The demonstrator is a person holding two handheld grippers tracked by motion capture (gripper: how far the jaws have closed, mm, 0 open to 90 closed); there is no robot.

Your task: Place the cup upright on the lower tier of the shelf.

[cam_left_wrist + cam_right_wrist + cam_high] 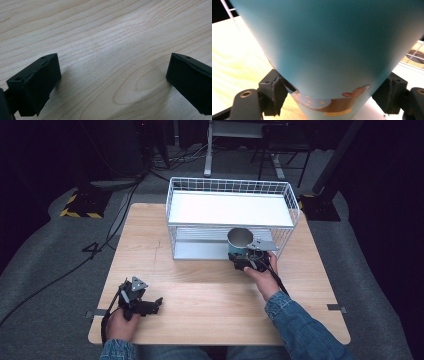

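Note:
A teal cup (240,240) with a shiny metal inside and a cartoon print low on its side (329,50) is upright in front of the white wire rack (176,205), at the opening of its lower level. My right gripper (240,255) is shut on the cup near its base, one black jaw on each side, and the same grip shows close up in the right gripper view (332,95). My left gripper (156,303) lies near the table's front left corner. Its jaws stand wide apart over bare wood (113,61), with nothing between them.
The rack has a white top shelf (230,207) and a grey lower shelf (200,247), and it stands at the far middle of the wooden table (210,295). Cables and stand legs lie on the grey floor beyond the table.

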